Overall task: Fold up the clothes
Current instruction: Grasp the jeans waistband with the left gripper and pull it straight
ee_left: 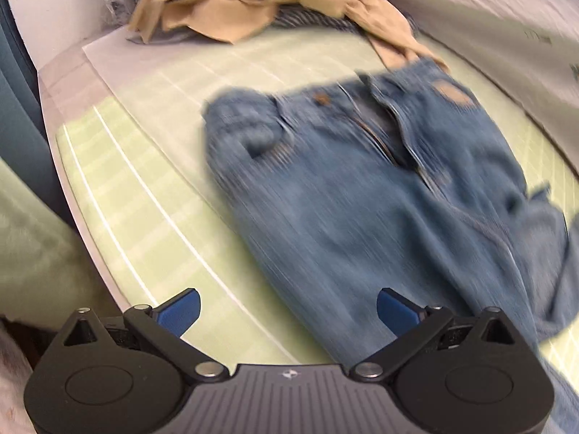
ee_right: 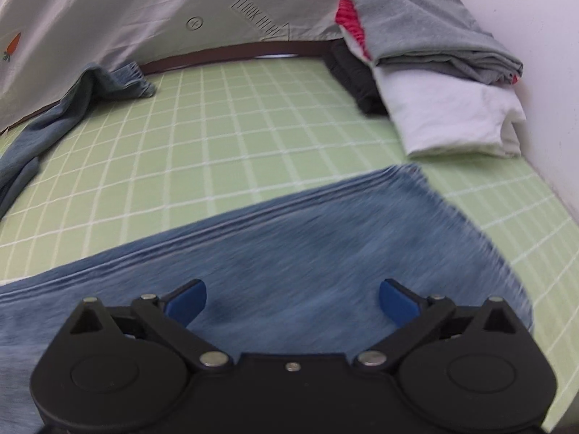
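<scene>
Spread flat on the green checked mat (ee_right: 253,137), a pair of jeans (ee_left: 362,195) awaits folding as the left gripper (ee_left: 287,311) and right gripper (ee_right: 292,302) hover wide open and empty, each likely needing a fresh hold on the denim.

Motion blur is smearing the jeans (ee_left: 362,188) in both wrist views, their legs running off the left-wrist picture's lower right edge. A beige garment (ee_left: 231,0) is being cropped at the top; the dark garment (ee_right: 356,79) is lying half hidden under the folded stack.
</scene>
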Demonstrator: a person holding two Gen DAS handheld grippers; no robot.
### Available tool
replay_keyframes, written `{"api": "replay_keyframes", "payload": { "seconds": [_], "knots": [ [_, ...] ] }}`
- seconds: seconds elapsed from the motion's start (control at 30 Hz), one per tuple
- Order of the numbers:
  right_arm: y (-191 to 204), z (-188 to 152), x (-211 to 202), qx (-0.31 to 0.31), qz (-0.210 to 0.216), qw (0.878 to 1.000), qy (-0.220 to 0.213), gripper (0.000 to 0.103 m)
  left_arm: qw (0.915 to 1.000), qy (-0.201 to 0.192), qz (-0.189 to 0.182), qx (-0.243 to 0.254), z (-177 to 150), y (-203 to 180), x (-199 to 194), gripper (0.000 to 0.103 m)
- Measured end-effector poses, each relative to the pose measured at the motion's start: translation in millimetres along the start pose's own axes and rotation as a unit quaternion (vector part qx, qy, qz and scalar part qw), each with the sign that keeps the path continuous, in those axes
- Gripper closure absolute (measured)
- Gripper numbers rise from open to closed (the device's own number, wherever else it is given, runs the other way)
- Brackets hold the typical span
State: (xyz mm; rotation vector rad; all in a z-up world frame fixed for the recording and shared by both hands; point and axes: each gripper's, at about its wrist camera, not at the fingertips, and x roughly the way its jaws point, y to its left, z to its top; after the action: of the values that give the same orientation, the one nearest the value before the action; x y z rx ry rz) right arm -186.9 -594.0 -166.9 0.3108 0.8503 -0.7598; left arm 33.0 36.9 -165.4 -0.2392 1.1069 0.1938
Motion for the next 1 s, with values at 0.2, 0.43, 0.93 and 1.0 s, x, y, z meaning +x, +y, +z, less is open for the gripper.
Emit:
{"api": "replay_keyframes", "payload": {
  "seconds": [0.2, 0.43, 0.93, 1.0],
  "knots": [
    [65, -27, -32, 0.016, -0.005, 1.000, 0.006, 0.000, 0.9982, -0.032, -0.044, -0.025, 53, 22, 20, 0.024],
    [125, -51, -66, 0.041, -0.014, 0.999, 0.002, 0.000, 0.9977, -0.020, -0.063, 0.015, 105, 22, 59, 0.029],
    [203, -68, -85, 0.002, -0.019, 0.999, 0.029, 0.000, 0.9890, -0.069, -0.089, 0.096, 125, 39, 59, 0.089],
    [214, -66, -82, -0.011, -0.008, 0.999, 0.031, 0.000, 0.9886, -0.092, -0.080, 0.088, 128, 50, 51, 0.089]
  ]
}}
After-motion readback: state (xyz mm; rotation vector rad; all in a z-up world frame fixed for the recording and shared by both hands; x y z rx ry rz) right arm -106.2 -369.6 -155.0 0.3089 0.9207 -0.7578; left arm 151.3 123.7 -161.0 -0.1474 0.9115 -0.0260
